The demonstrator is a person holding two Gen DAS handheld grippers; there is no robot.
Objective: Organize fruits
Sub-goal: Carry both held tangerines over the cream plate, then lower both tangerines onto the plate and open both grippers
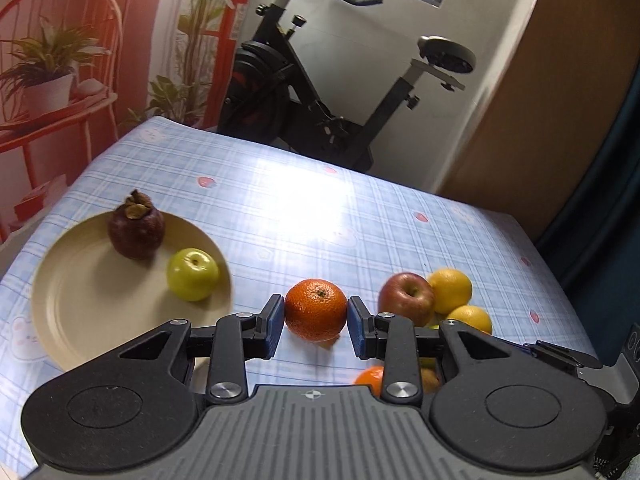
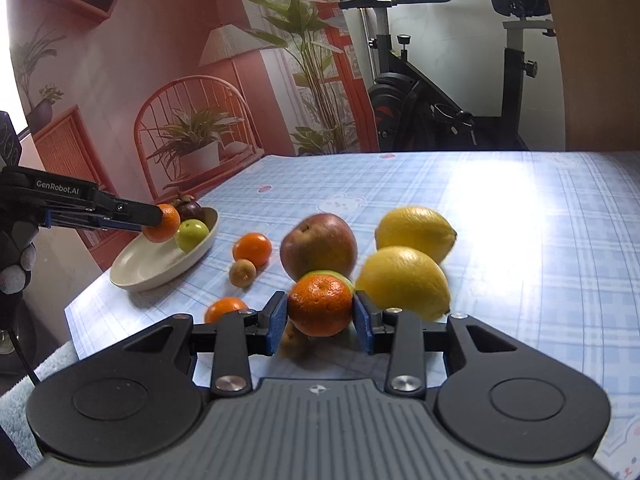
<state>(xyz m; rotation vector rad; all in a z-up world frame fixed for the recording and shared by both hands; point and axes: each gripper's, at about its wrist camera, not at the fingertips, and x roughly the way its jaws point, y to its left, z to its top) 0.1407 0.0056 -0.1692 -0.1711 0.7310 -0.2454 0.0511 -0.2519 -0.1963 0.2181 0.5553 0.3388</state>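
My left gripper (image 1: 316,322) is shut on an orange (image 1: 316,309) and holds it above the checked tablecloth, just right of the cream plate (image 1: 80,300). On that plate lie a dark mangosteen (image 1: 136,228) and a green apple (image 1: 193,274). In the right wrist view the left gripper (image 2: 162,216) hangs over the plate's (image 2: 152,264) near rim with its orange (image 2: 164,223). My right gripper (image 2: 320,318) is shut on another orange (image 2: 320,304), lifted in front of a red apple (image 2: 318,246) and two lemons (image 2: 404,280).
Loose on the cloth lie two more oranges (image 2: 253,249), a small brownish fruit (image 2: 242,273) and another small fruit under my right gripper. An exercise bike (image 1: 320,92) stands beyond the table's far edge. The table's left edge (image 2: 80,304) runs close to the plate.
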